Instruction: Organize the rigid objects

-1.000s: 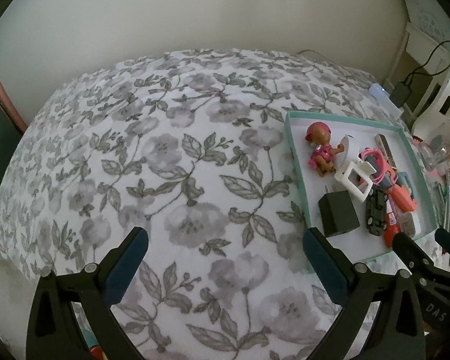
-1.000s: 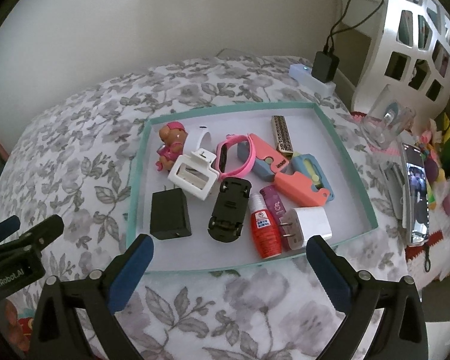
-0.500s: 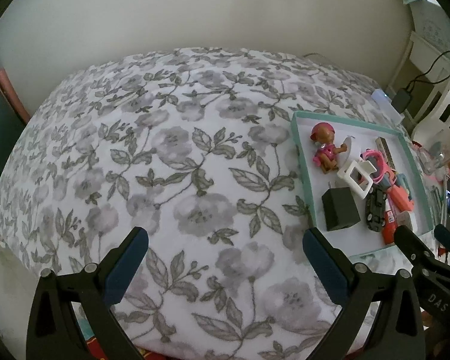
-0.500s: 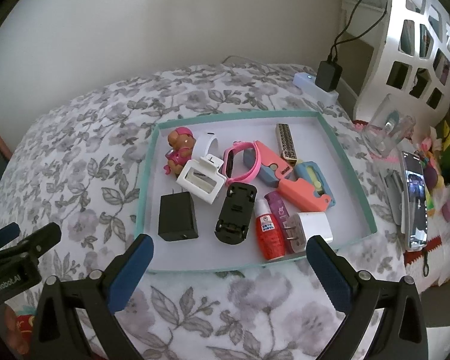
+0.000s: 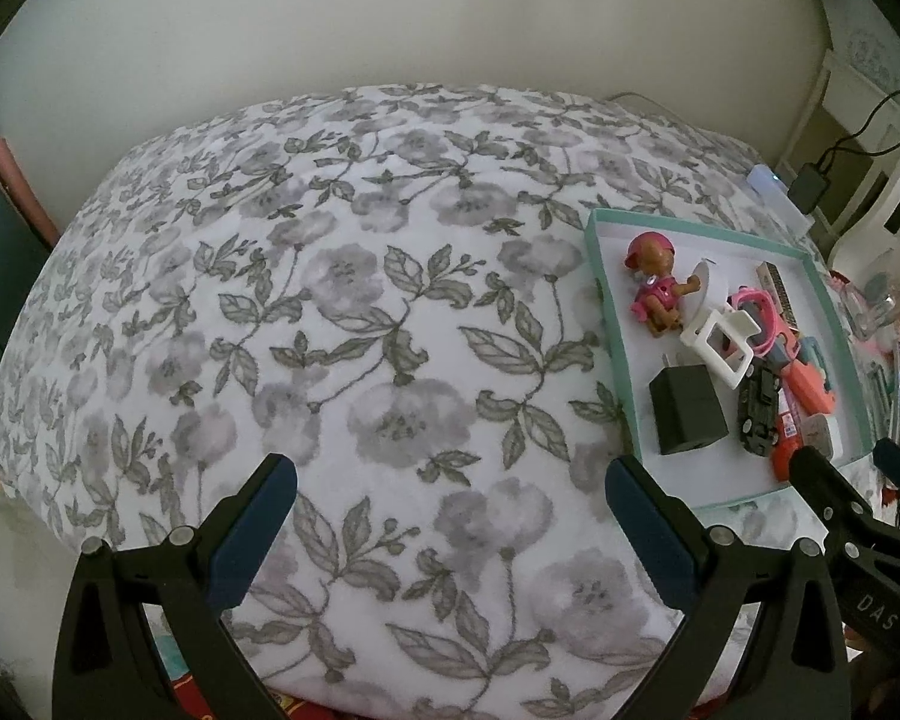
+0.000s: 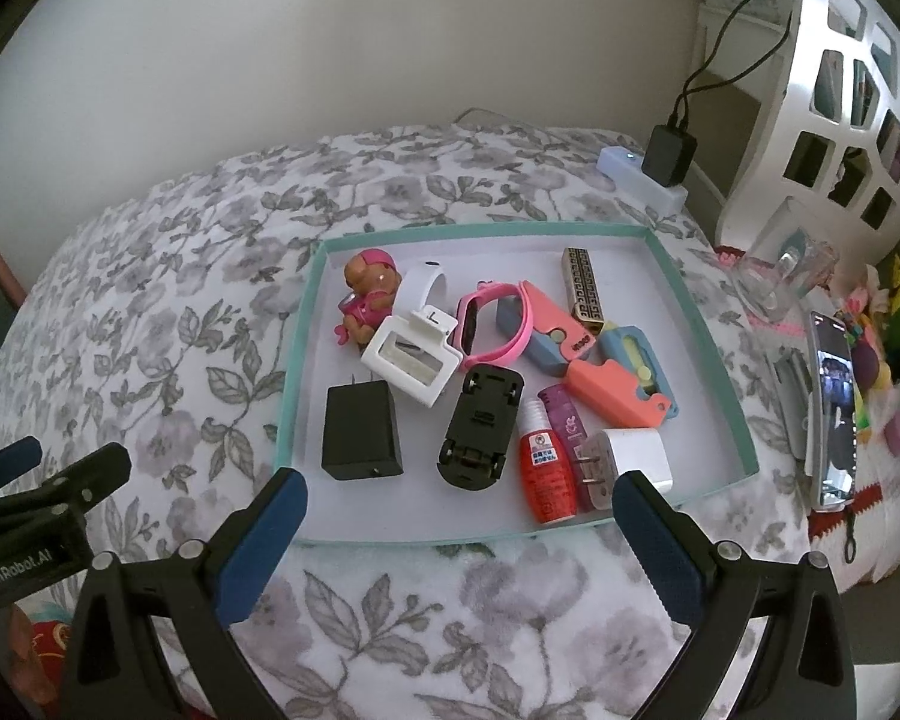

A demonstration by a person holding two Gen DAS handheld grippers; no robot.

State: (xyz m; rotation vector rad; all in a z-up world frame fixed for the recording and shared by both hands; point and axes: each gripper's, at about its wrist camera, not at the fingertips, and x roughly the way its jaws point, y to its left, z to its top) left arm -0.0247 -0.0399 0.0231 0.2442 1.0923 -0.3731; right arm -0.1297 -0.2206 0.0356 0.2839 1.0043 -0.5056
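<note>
A teal-rimmed white tray [image 6: 306, 324] lies on a floral-covered surface and holds several small items: a pink toy pup [image 6: 369, 297], a white clip [image 6: 411, 360], a black charger [image 6: 361, 431], a black toy car [image 6: 480, 423], a pink watch [image 6: 492, 324], a red bottle [image 6: 546, 471] and a white plug [image 6: 630, 459]. My right gripper [image 6: 459, 531] is open and empty just before the tray's near rim. My left gripper [image 5: 450, 519] is open and empty over bare cloth, left of the tray [image 5: 609, 324].
A phone [image 6: 834, 408] and a clear holder [image 6: 780, 276] lie right of the tray. A white power strip with a black adapter [image 6: 666, 156] sits behind it. A white lattice panel [image 6: 840, 78] stands at far right. A wall runs behind.
Both grippers have pulled back and up; the tray and surface look smaller and farther. Nothing in the tray has moved. Both stay open.
</note>
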